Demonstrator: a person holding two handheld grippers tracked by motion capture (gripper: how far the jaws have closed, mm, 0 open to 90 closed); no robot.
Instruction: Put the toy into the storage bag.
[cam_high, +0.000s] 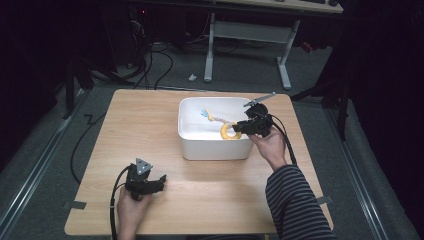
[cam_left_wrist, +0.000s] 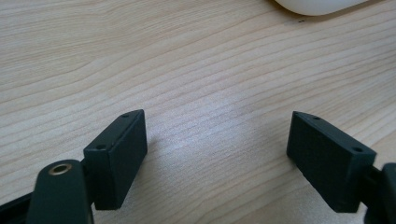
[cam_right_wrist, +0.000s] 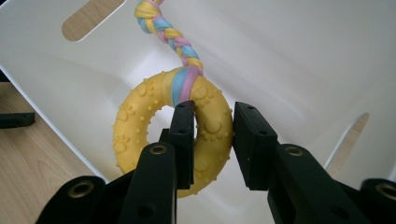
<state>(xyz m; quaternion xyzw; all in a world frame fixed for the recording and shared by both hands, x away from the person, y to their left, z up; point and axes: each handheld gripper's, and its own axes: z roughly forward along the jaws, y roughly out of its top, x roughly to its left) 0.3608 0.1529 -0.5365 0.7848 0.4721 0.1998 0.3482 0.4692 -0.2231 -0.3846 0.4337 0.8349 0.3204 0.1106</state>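
- Yellow rubber ring toy (cam_right_wrist: 177, 135) with raised paw prints, tied to a braided pastel rope (cam_right_wrist: 166, 32), hangs inside the white plastic bin (cam_high: 215, 147) on the far right part of the wooden worktop (cam_high: 150, 120).
- Your right hand-held gripper (cam_right_wrist: 212, 140) is clamped on the ring's right side: one jaw passes through the hole, the other presses the outer edge.
- In the high view the right hand-held gripper (cam_high: 240, 127) reaches over the bin's right wall, with the ring (cam_high: 227, 132) at its tip, towards the bin's middle.
- The toy's long axis runs from the ring along the rope to a frayed tuft (cam_high: 205, 114), slanting away to the far left across the bin; whether the ring touches the floor cannot be told.
- Your left hand-held gripper (cam_left_wrist: 217, 154) rests on the worktop near the front left, its jaws wide apart with only bare wood between them, well apart from the bin.
- Your right hand is the nearer one by far; any lift or release seems to turn on that grip.
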